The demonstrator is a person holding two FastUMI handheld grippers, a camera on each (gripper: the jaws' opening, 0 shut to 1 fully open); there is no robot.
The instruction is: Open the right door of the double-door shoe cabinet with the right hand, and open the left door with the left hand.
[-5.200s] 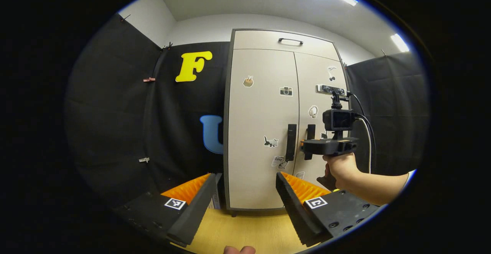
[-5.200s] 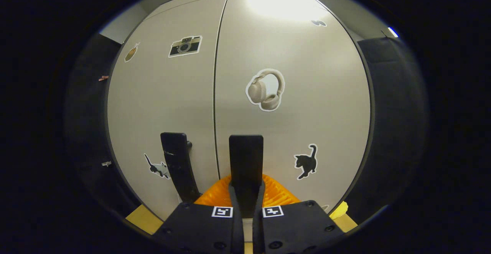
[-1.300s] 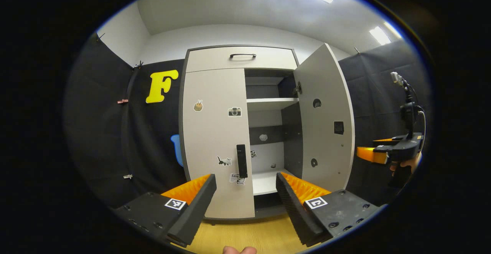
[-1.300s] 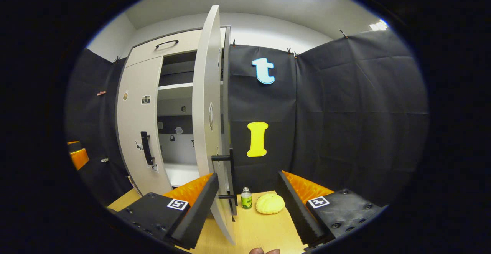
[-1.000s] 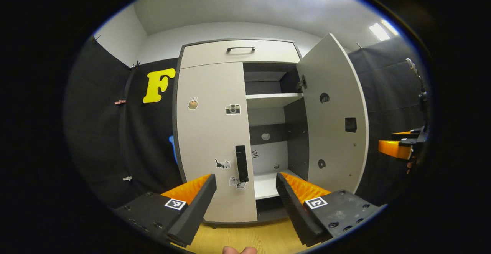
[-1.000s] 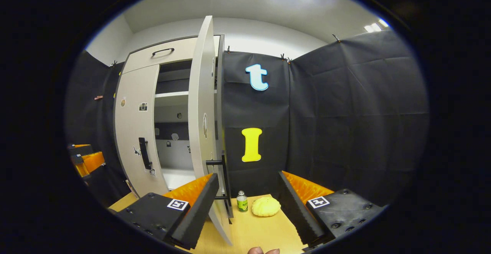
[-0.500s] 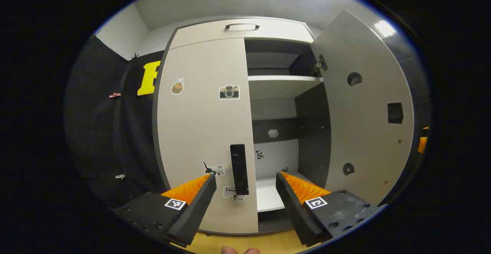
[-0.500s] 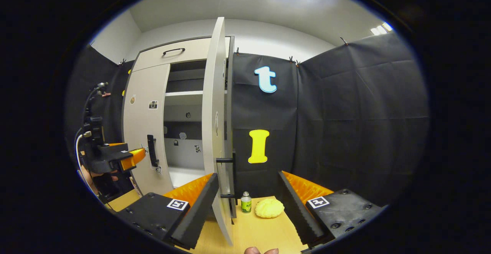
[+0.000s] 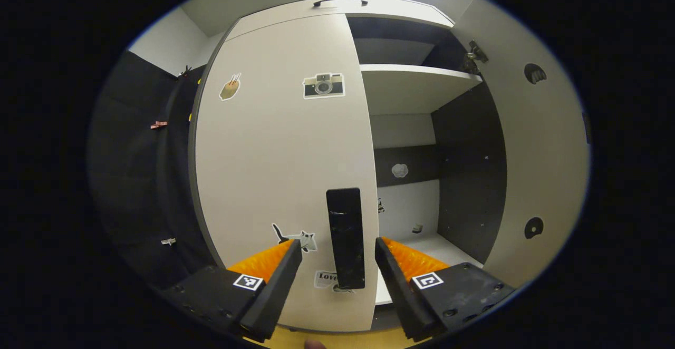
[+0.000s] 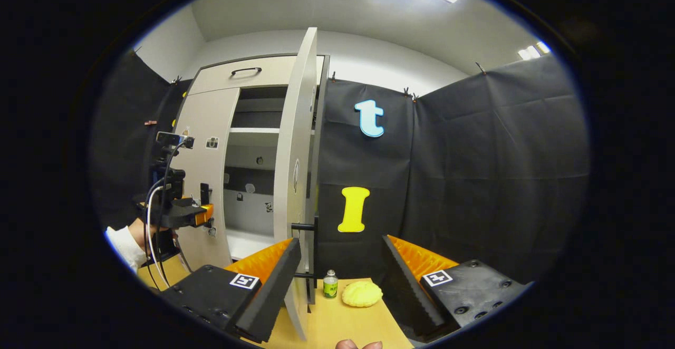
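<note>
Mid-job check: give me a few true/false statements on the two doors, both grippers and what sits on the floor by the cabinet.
1. The right door stands open. True.
2. The left door is open. False: it is closed.
3. The left gripper is open, with the left door's handle between its fingers. True.
4. The right gripper grips the right door's handle. False: it is open and off it.
5. A small bottle stands on the floor. True.

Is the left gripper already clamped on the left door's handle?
No: in the left gripper view the left gripper is open, its fingers standing clear on either side of the left door handle.
</note>
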